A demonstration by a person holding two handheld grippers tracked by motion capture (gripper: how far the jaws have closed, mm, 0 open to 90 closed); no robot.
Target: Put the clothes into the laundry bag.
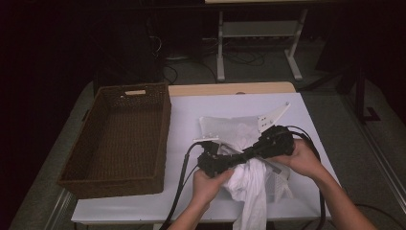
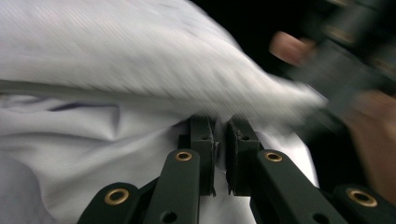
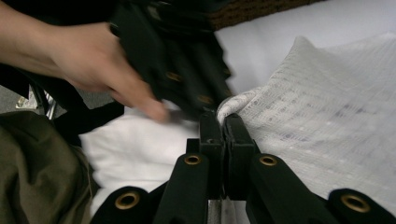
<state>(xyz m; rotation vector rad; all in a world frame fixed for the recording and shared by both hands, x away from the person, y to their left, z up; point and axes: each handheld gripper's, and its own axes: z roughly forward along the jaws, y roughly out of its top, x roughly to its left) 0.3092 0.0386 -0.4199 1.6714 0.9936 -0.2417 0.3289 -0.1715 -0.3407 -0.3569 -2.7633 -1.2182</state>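
A white cloth (image 1: 229, 128) lies crumpled on the white table (image 1: 186, 115), and part of it hangs over the front edge. Both grippers meet tip to tip over its middle. My left gripper (image 1: 238, 157) comes in from the left. In the left gripper view its jaws (image 2: 220, 135) stand nearly together, with the cloth (image 2: 116, 70) pinched between them. My right gripper (image 1: 252, 151) comes in from the right. Its jaws (image 3: 223, 125) are shut on a bunched edge of the textured cloth (image 3: 327, 102). The other hand and left gripper (image 3: 173, 60) are blurred just beyond.
A large brown wicker basket (image 1: 164, 139) stands open on the left part of the table. Cables trail from both grippers over the front edge. Behind the table are a dark floor and the white legs of a desk (image 1: 220, 52).
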